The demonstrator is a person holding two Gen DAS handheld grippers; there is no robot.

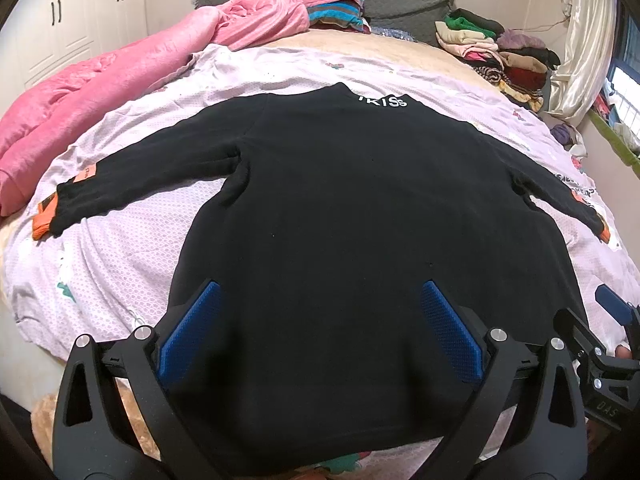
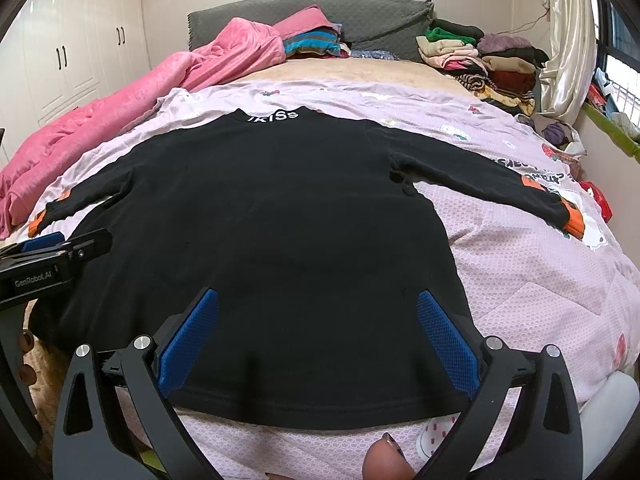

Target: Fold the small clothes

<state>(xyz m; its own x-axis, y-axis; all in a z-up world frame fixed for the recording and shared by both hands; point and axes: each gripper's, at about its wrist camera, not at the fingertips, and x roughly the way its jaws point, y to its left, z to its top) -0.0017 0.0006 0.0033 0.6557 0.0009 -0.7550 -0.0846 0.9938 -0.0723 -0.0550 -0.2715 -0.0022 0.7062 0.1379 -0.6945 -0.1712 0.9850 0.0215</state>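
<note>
Black sweatshirt (image 1: 360, 208) lies flat on the lilac bedsheet (image 1: 120, 248); left gripper (image 1: 320, 320) and right gripper (image 2: 318, 328) hover over its hem, jaws spread, holding nothing.

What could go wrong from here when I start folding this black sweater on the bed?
1. Both grippers, left and right, hang open over the hem of the black sweater, so a pinch might also catch the lilac quilt underneath.
2. The sleeves lie spread wide, with the orange cuff far out, so a sleeve may drag or bunch.
3. The grippers sit close together and could collide.
</note>
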